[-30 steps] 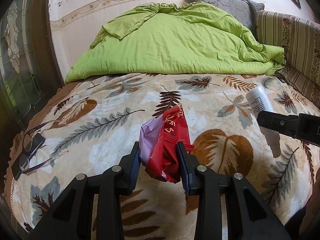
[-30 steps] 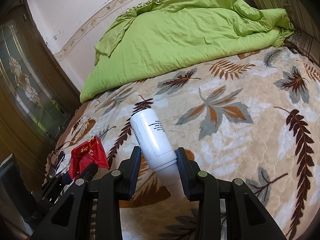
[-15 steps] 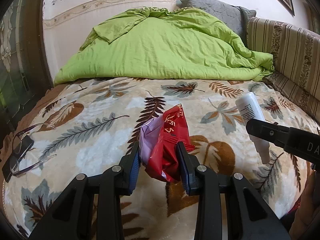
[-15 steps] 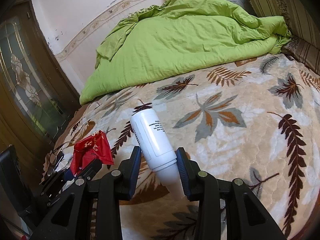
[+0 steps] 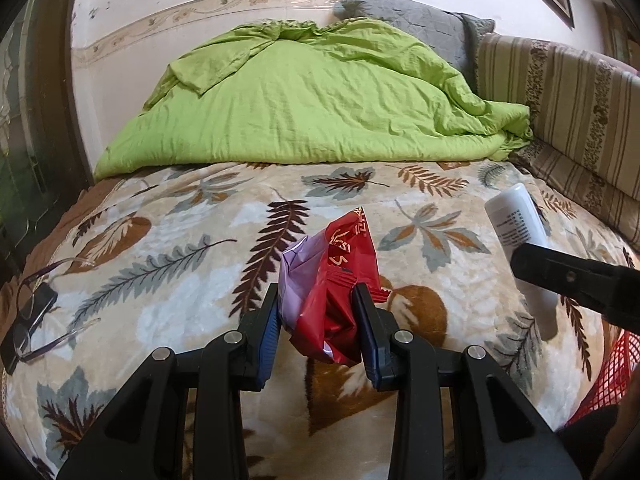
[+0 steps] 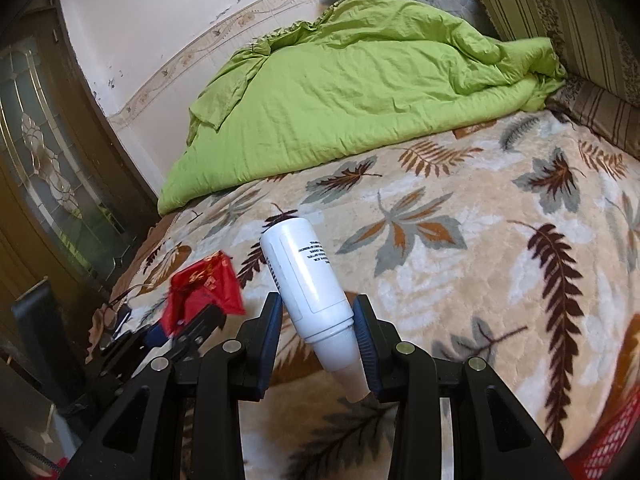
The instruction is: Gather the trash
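My left gripper is shut on a crumpled red snack wrapper with a pale purple inside, held above the leaf-patterned blanket. My right gripper is shut on a white plastic bottle with black print, its nozzle end pointing back at the camera. In the left wrist view the bottle and one finger of the right gripper show at the right. The right wrist view shows the wrapper at lower left.
A green quilt is heaped at the far end of the bed against a grey pillow. Striped cushions line the right side. Glasses and a dark phone lie at the left edge. A red mesh basket shows at lower right.
Both grippers have pulled back and risen from the bed with their loads; more of the wall and the red basket have come into view.
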Available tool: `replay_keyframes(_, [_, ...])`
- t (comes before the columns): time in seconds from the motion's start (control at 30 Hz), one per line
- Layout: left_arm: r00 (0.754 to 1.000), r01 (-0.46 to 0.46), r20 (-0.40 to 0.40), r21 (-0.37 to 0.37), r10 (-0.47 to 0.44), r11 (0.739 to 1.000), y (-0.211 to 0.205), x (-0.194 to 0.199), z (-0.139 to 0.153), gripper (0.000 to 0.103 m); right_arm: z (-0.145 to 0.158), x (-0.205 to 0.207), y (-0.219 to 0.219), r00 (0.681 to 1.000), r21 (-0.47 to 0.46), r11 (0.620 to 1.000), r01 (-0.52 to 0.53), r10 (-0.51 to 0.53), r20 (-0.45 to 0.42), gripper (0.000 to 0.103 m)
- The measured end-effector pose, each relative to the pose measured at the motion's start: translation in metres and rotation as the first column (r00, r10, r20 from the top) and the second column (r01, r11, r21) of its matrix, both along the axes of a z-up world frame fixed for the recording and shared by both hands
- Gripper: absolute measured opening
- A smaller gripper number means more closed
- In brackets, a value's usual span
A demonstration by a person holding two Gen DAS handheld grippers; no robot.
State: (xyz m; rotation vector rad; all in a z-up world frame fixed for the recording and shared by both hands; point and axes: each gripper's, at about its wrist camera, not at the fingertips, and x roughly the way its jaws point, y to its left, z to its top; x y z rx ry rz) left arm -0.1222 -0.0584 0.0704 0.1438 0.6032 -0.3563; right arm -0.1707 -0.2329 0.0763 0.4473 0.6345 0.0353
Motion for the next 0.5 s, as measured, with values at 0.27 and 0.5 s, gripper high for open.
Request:
replay_keyframes(0.27, [0.999,0.040,0.021,0.007,-0.041,0.999,-0.007,-0.010,0.006,0.034,0.024,-0.021,-0.018,0.998,-0.004,0.999,0.054,-0.053,0.025,0.039])
replay_keyframes(0.5, [0.999,0.028,0.028,0.001,-0.028,1.000,-0.003,-0.011,0.010,0.034,0.023,-0.036,-0.019,0.999,-0.008,0.999,0.051,-0.051,0.010,0.039])
